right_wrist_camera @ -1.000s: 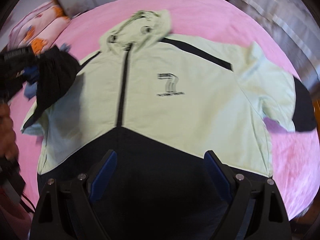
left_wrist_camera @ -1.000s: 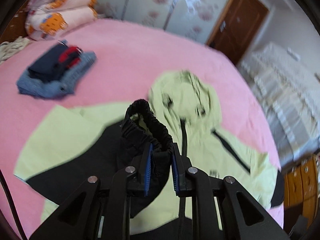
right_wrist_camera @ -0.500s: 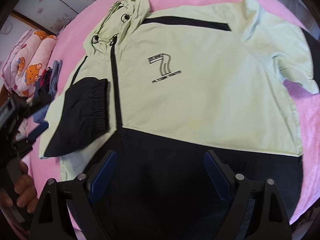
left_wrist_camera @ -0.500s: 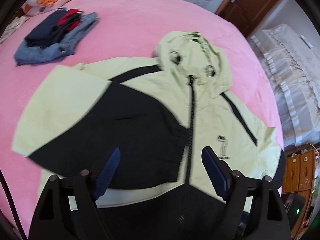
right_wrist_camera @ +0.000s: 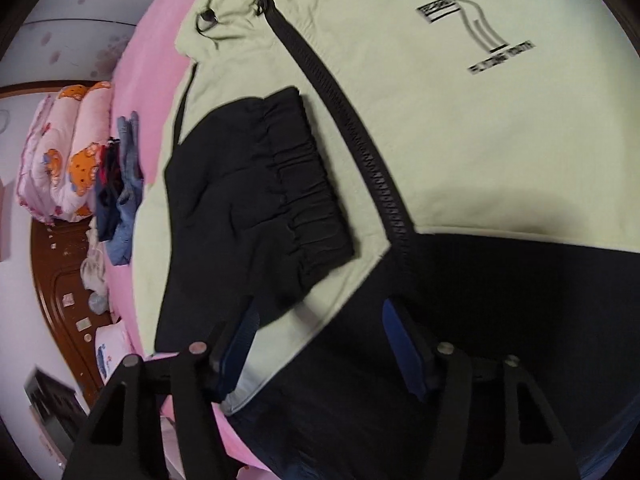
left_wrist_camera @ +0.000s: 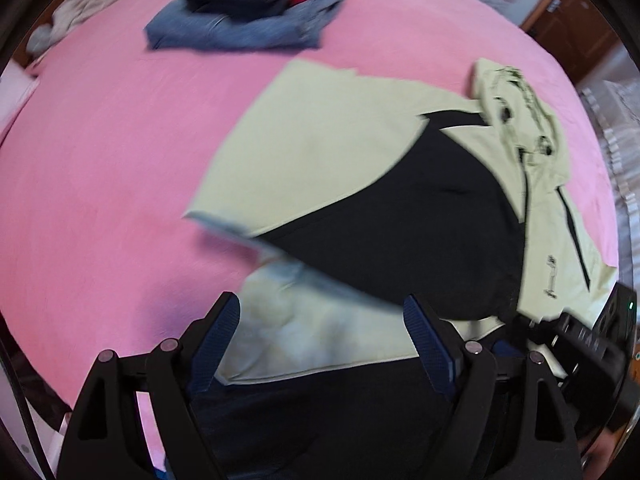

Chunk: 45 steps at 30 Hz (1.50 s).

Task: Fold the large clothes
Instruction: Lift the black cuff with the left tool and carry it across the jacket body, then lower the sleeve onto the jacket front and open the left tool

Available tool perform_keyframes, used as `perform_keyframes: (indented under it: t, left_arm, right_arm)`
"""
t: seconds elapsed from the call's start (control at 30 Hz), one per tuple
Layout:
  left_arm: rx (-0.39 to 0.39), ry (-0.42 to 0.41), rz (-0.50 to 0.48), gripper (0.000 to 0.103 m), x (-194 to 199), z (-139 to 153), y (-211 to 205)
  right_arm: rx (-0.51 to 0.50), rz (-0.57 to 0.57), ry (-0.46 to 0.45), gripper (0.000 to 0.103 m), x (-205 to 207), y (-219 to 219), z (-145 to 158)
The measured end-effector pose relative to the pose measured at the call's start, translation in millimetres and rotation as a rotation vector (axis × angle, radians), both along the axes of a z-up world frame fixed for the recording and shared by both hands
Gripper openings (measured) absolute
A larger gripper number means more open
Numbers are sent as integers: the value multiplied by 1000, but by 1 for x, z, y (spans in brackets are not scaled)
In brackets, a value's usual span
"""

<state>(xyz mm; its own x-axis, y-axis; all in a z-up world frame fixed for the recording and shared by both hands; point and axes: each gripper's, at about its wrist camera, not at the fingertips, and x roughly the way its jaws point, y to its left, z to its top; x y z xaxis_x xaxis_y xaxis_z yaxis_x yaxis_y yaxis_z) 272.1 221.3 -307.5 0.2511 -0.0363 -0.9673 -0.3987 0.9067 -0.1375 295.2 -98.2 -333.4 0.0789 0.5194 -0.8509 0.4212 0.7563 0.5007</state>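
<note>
A pale green and black hooded jacket (left_wrist_camera: 340, 148) lies front up on the pink bed (left_wrist_camera: 100, 184), zip closed. Its black-cuffed sleeve (right_wrist_camera: 248, 200) is folded across the chest, beside the zip (right_wrist_camera: 360, 132). My left gripper (left_wrist_camera: 324, 340) is open and empty, low over the jacket's hem corner. My right gripper (right_wrist_camera: 320, 344) is open and empty, close above the black hem band (right_wrist_camera: 500, 300) near the zip's lower end. The right gripper's body shows at the right edge of the left wrist view (left_wrist_camera: 592, 344).
A stack of folded clothes (left_wrist_camera: 248, 20) lies on the bed beyond the jacket. A rolled bear-print quilt (right_wrist_camera: 68, 152) sits at the head of the bed. A brown wooden headboard (right_wrist_camera: 60, 280) borders the bed. A wooden door (left_wrist_camera: 576, 28) stands far right.
My left gripper let go of the black cuff, opened and dropped the sleeve across the chest, then swung left to the hem corner. My right gripper moved down close to the hem.
</note>
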Motion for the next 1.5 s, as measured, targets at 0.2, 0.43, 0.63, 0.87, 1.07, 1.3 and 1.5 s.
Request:
perform_keyframes:
  t: [0.2,0.43,0.63,0.87,1.07,1.3,1.5]
  left_arm:
    - [7,101,23,83,-12,-43,28]
    - [31,113,43,83,-9,-74,46]
    - [21,61,51,83,2,-80,56]
    - [22,7,58,83,10,-88,68]
    - [22,-29,102,73,6,-89,67]
    - [-48,-82,114,33,-1,-85,58]
    - [-68,-94,155,24,-4,-78,53]
  right_arm:
    - [-16,-82,68,64,12,6,-12]
    - [-69,-102,59,34,21,11,-5]
    - [-119,-71,65,20,36,19,-10]
    - [-162,-57,-83,10,53,17,8]
    - [-248,-70,-279,8,72,-1,54]
    - [-372,-81,-422,8,79,-41,104]
    - [-410,-133,-379,8,58,-80,103]
